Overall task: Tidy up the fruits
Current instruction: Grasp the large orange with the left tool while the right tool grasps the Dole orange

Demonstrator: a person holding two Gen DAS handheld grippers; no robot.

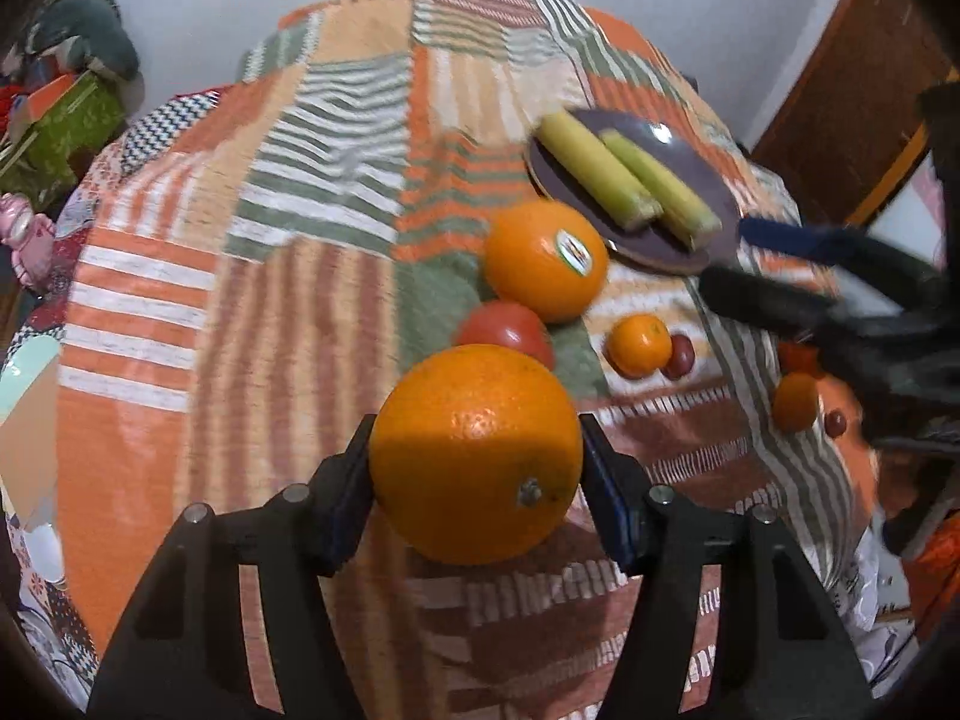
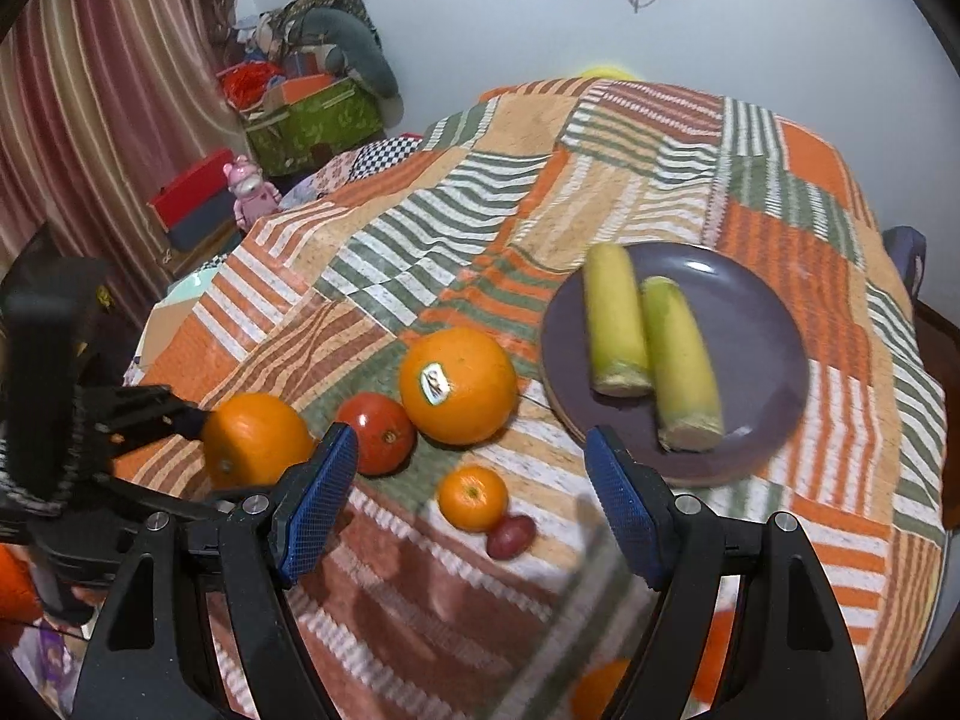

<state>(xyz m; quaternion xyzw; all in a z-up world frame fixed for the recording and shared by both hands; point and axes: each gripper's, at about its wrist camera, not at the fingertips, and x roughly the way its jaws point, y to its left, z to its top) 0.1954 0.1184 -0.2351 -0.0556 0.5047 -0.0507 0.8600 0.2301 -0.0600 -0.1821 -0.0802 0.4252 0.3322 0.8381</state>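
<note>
1. Left tool (image 1: 477,480): its blue pads are pressing on both sides of a large orange (image 1: 476,454), clamped at the fruit's widest part, stem end facing the camera. In the right wrist view the same orange (image 2: 255,447) is sitting at the far left of the fruit row, against the striped patchwork cloth (image 2: 480,210) covering the desk.
2. Just beyond the held orange, a red tomato (image 1: 510,330) is lying, and past it a second large orange bearing a sticker (image 1: 545,260).
3. A small orange (image 1: 639,345) is lying to the right of the tomato, with a dark red grape (image 1: 681,355) touching its right side.
4. A purple plate (image 1: 708,192) is carrying two yellow-green stalk pieces (image 1: 591,171) side by side, behind the stickered orange.
5. Right tool (image 2: 471,507): its jaws are standing apart, gripping nothing; the small orange (image 2: 473,498) and grape (image 2: 510,536) are appearing between its pads, lower on the cloth, the plate (image 2: 762,336) just beyond its right finger.
</note>
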